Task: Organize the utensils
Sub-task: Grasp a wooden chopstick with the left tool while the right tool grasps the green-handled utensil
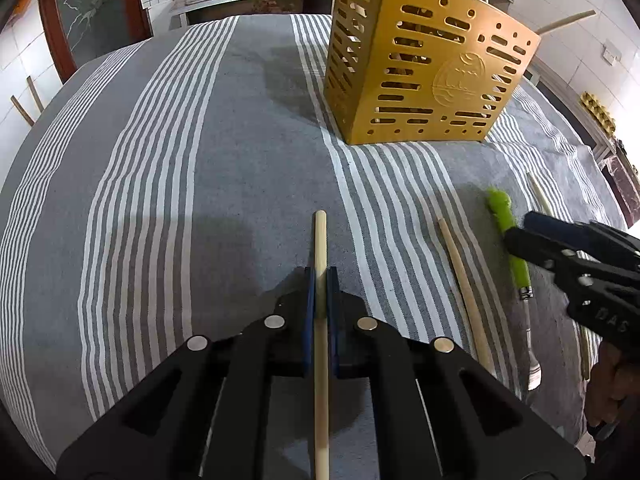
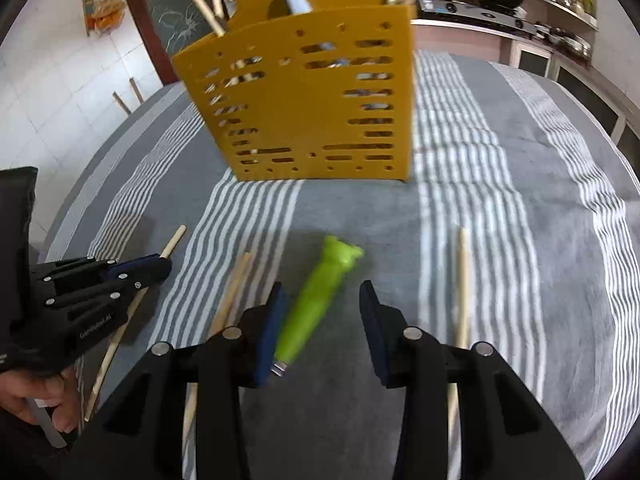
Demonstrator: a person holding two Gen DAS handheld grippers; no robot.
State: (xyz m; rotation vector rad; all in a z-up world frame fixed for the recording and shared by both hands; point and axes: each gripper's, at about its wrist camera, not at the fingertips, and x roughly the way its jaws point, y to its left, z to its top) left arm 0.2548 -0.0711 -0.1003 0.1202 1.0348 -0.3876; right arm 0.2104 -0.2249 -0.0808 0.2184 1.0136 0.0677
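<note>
My left gripper (image 1: 320, 280) is shut on a pale wooden chopstick (image 1: 320, 240) low over the striped cloth; it also shows in the right wrist view (image 2: 156, 266). My right gripper (image 2: 320, 300) is open, its jaws on either side of the green handle (image 2: 320, 292) of a fork lying on the cloth; in the left wrist view the right gripper (image 1: 520, 232) sits over that green handle (image 1: 500, 208). A yellow slotted utensil holder (image 1: 420, 68) stands upright further back, also seen in the right wrist view (image 2: 304, 112), with chopsticks and a spoon inside.
Loose chopsticks lie on the cloth: one (image 1: 464, 292) between the grippers, one (image 2: 462, 288) right of the fork, another (image 2: 236, 292) left of it. The grey striped cloth (image 1: 200, 160) covers the table. A kitchen counter and stove (image 2: 480, 4) stand behind.
</note>
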